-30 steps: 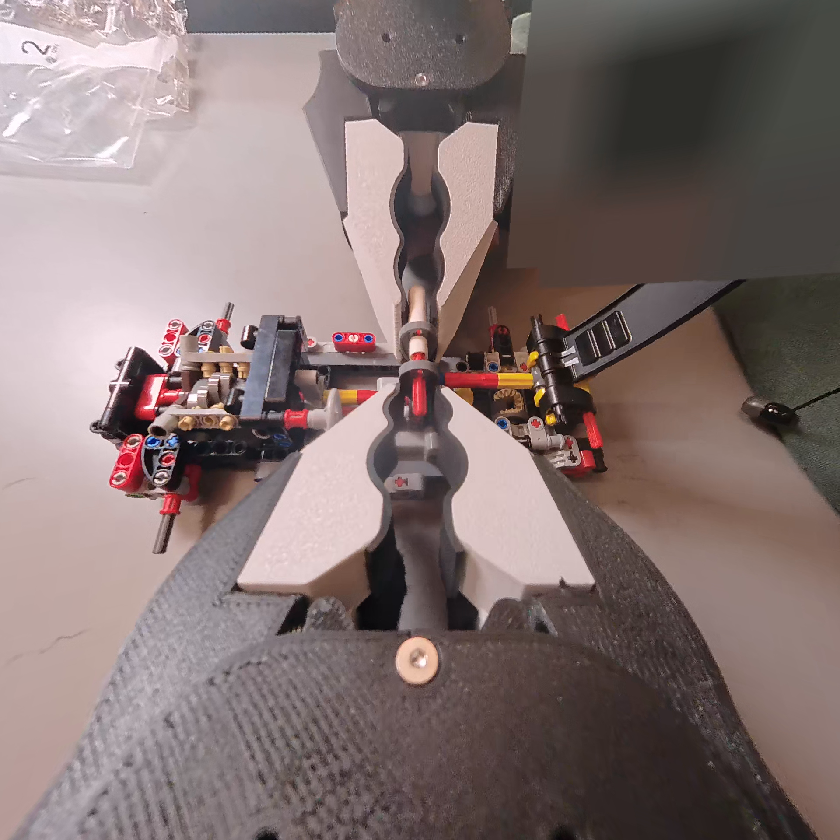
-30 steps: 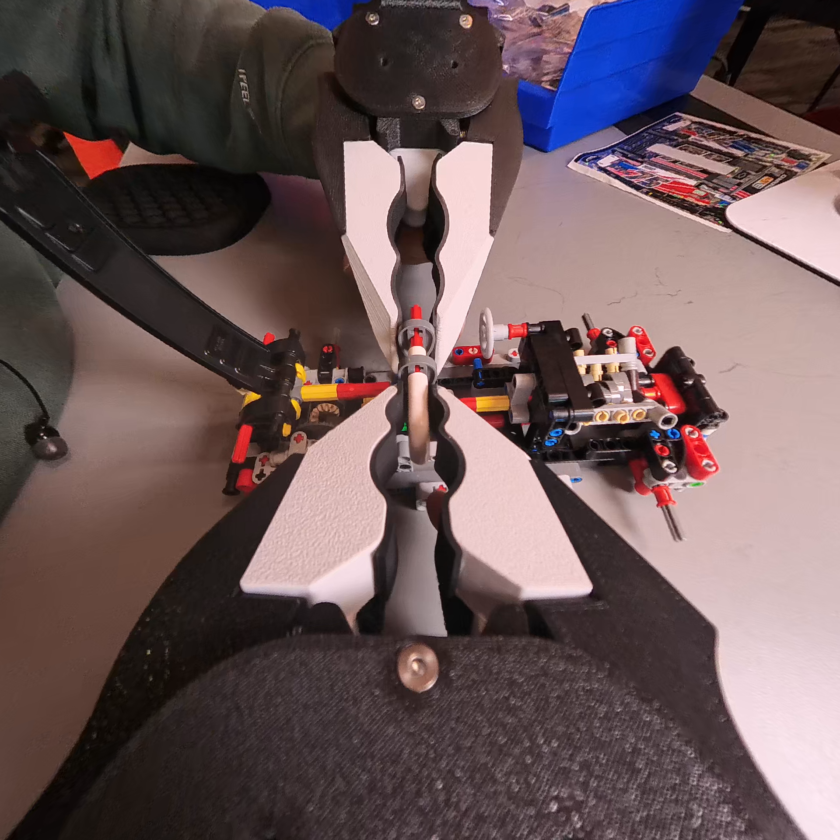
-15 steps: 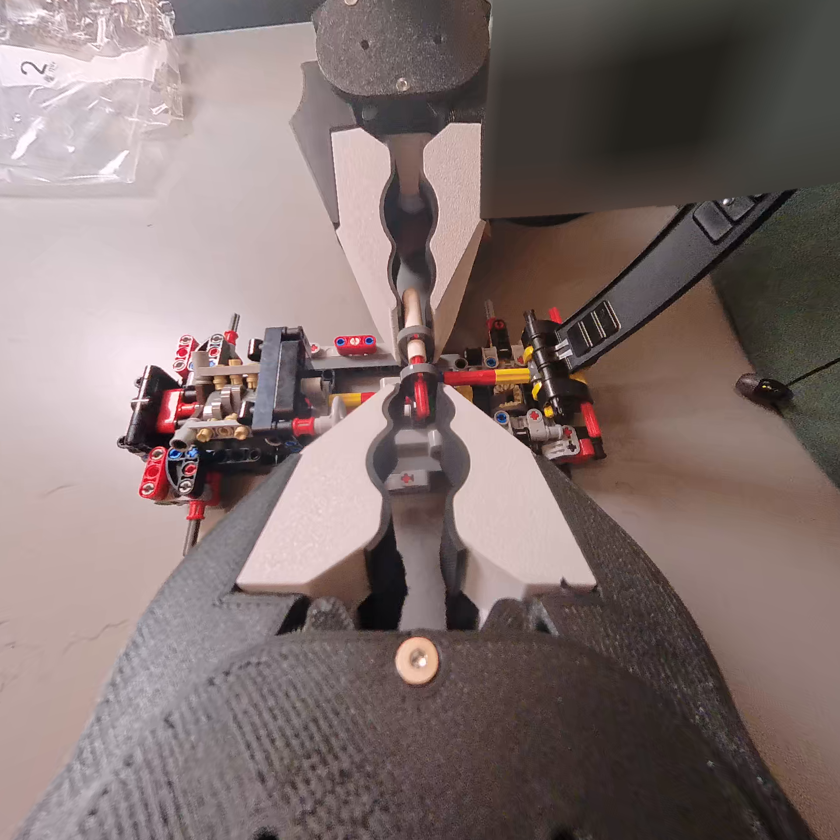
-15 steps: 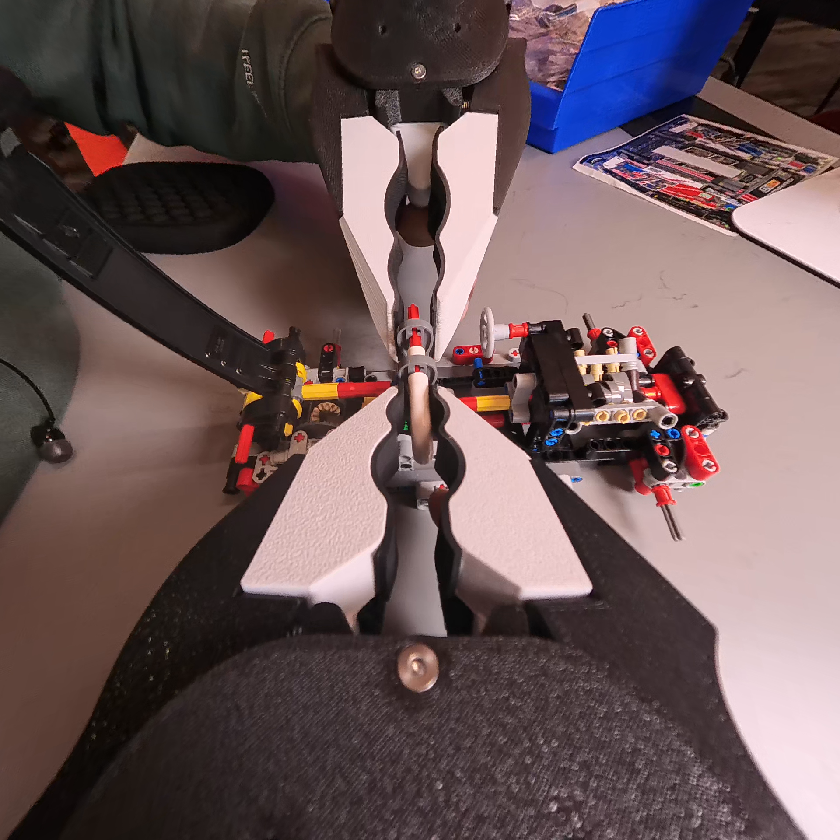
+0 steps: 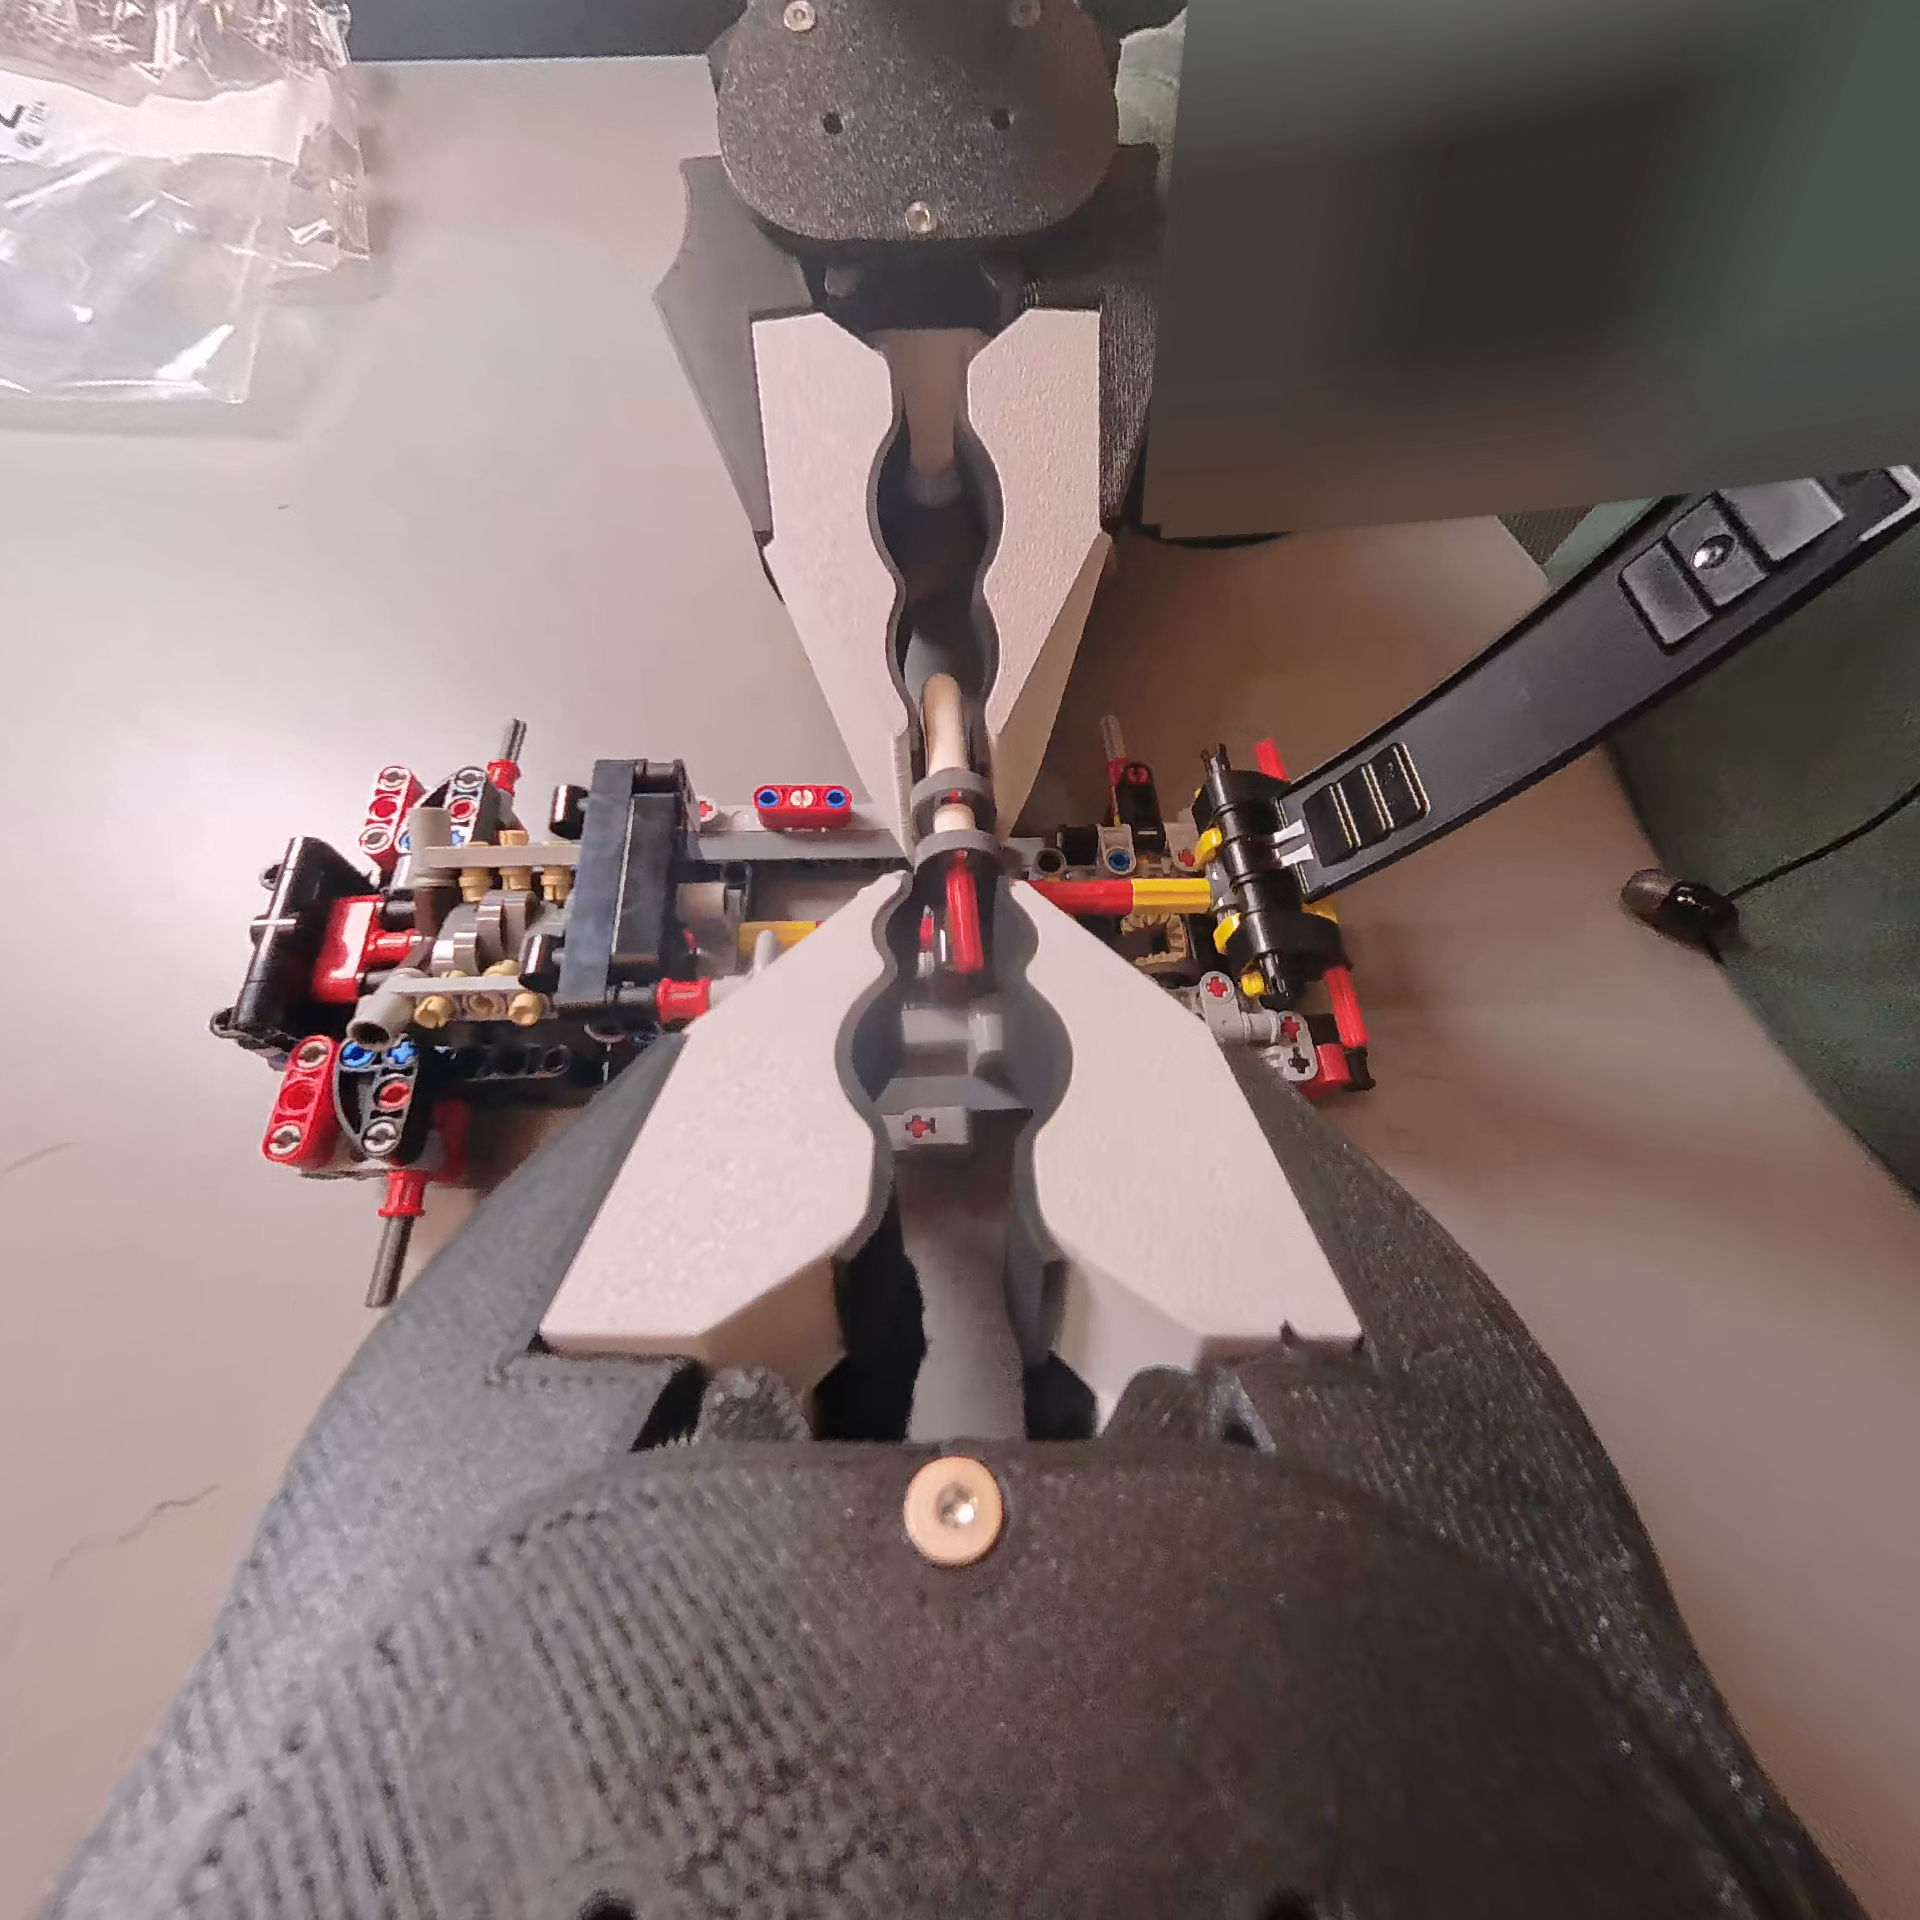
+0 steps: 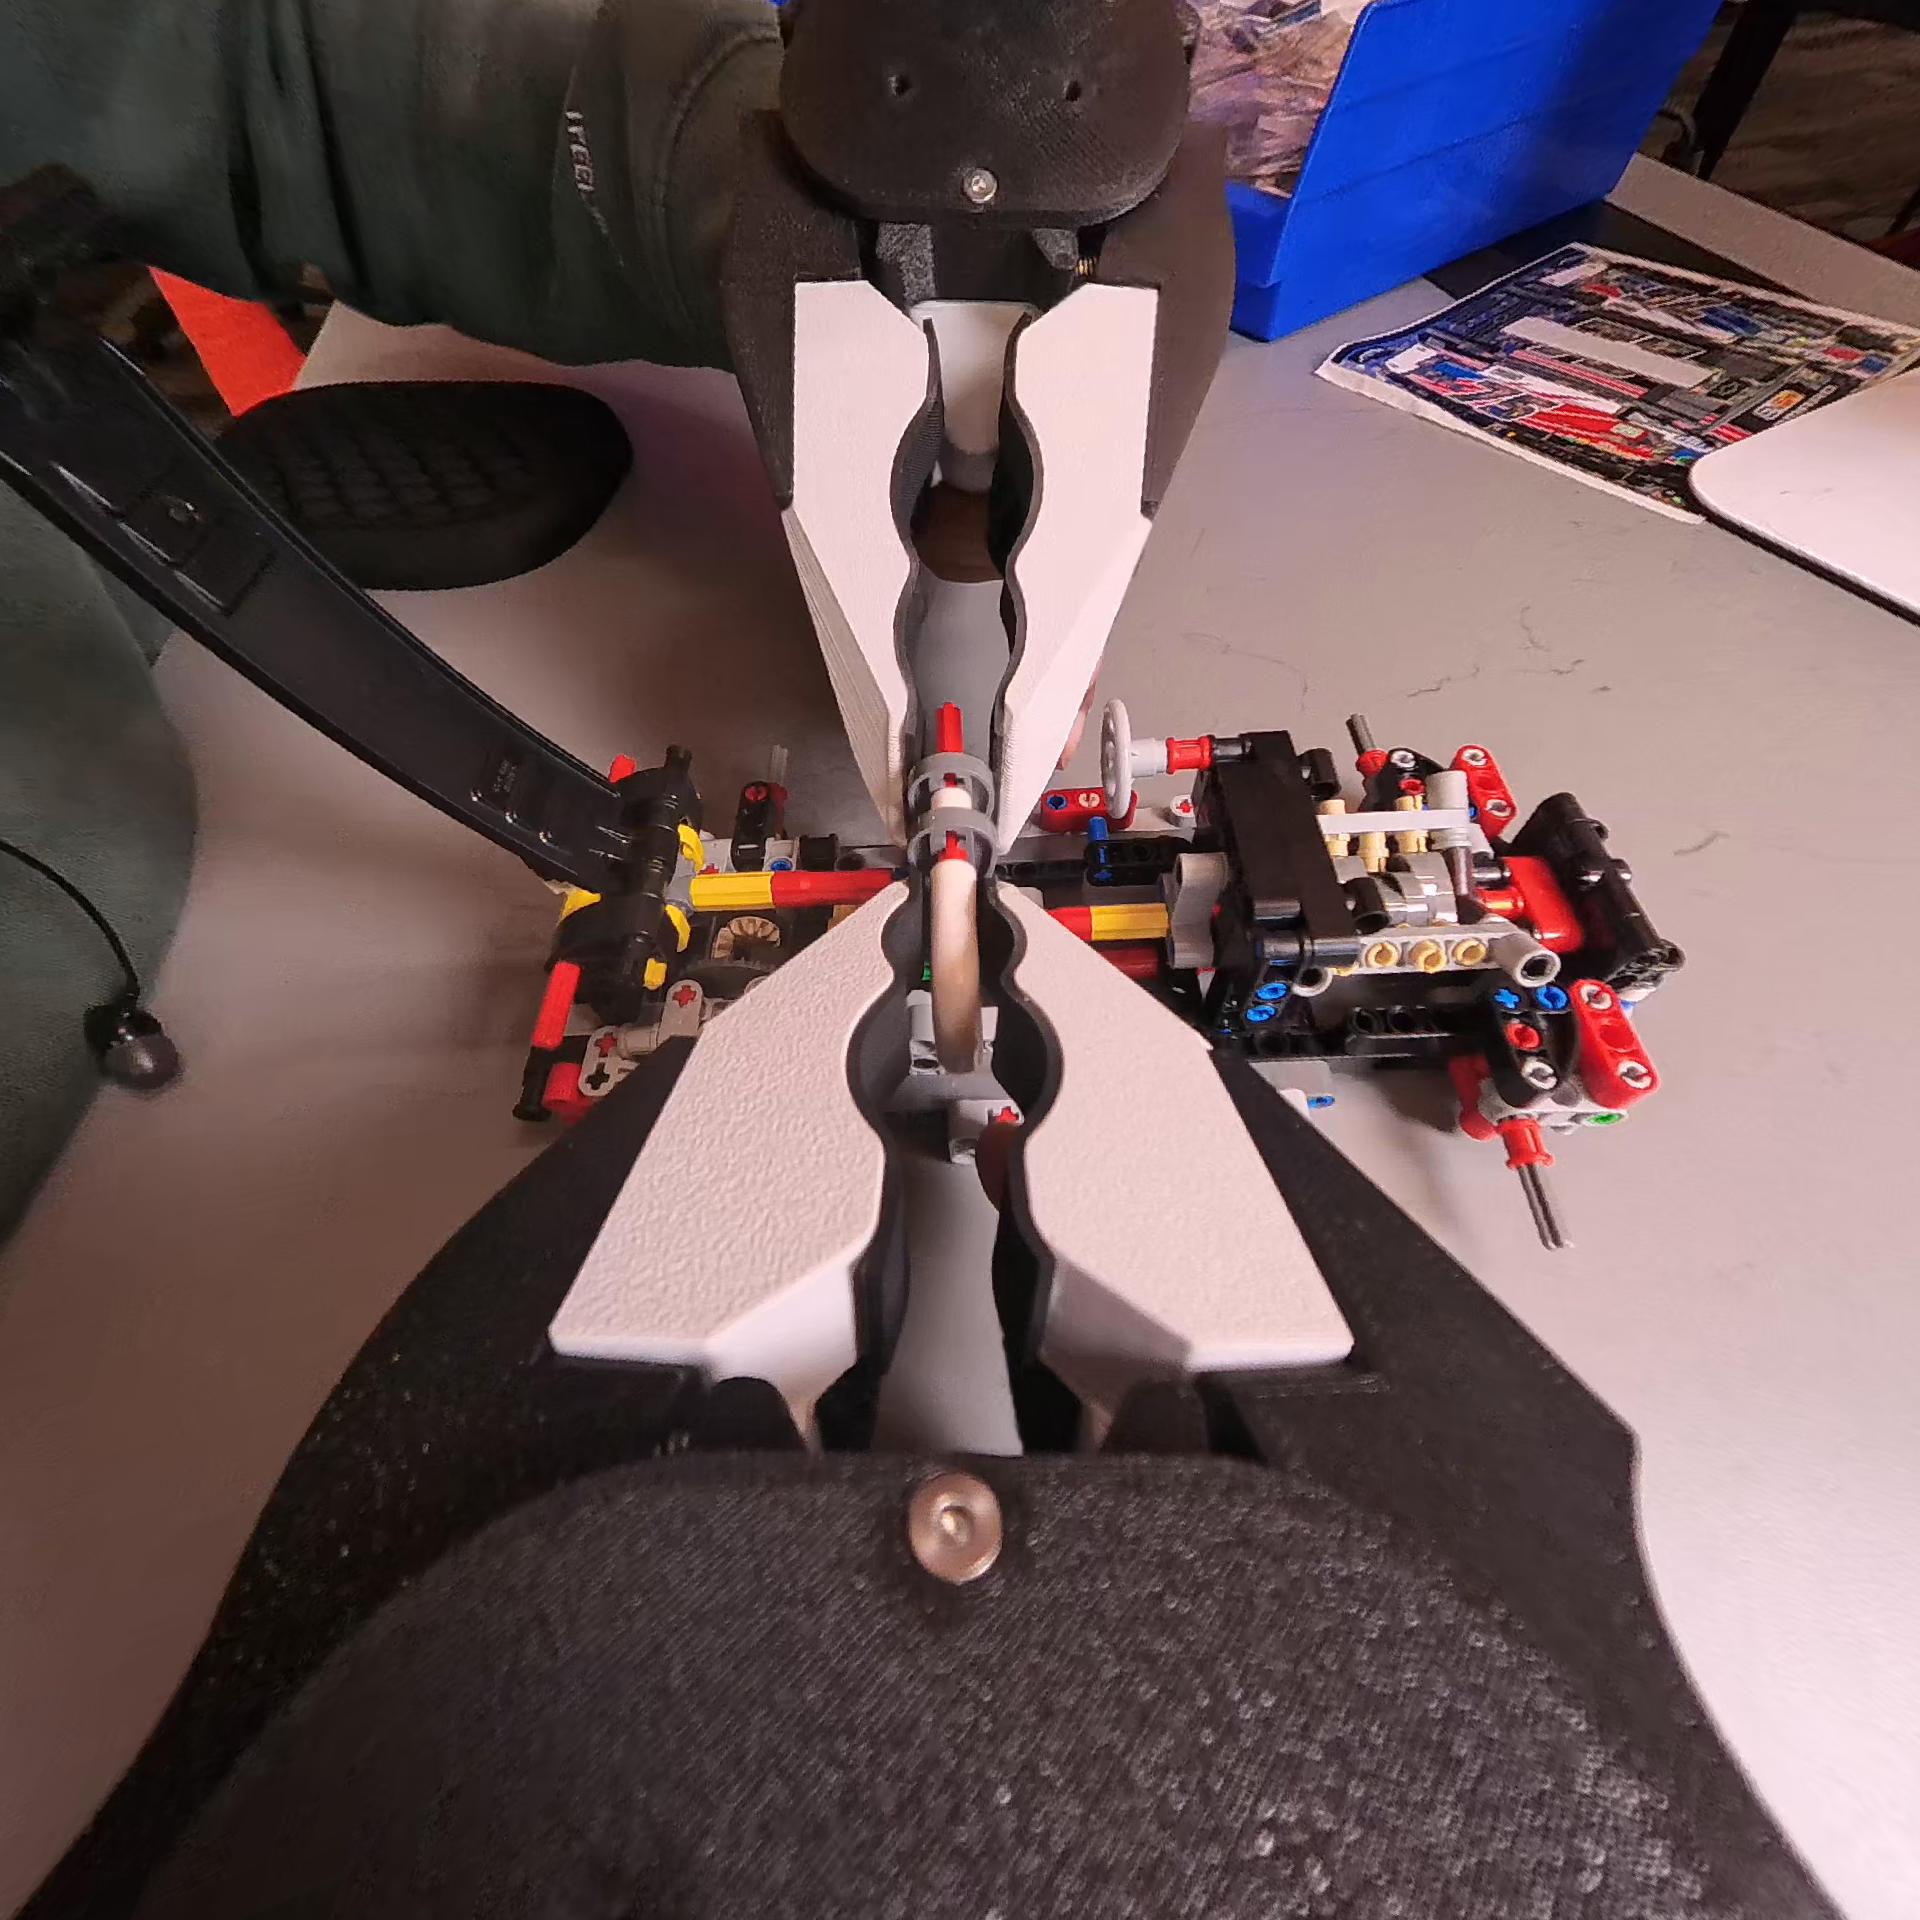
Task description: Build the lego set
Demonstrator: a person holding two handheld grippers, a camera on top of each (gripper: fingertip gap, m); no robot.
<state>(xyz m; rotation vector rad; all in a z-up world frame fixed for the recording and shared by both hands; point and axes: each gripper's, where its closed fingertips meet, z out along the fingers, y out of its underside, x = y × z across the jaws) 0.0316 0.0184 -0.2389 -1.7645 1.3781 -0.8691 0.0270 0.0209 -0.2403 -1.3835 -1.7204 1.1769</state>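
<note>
Both views are drifting only slightly from a second ago: in the left wrist view the clear plastic bag is sliding toward the upper-left corner, while the brick-built chassis is staying put on the pale surface.

At the middle of the chassis the two hand-held grippers are meeting tip to tip. Left hand-held gripper is standing narrow, its fingers closing around a red axle that is running through two grey bushes. Right hand-held gripper is also narrow and is gripping a tan ring-shaped piece at the other end of the same axle line.

A black curved strap is leaning on the chassis end. A blue bin and a printed instruction sheet are lying well apart, and a green sleeve is reaching in behind.
</note>
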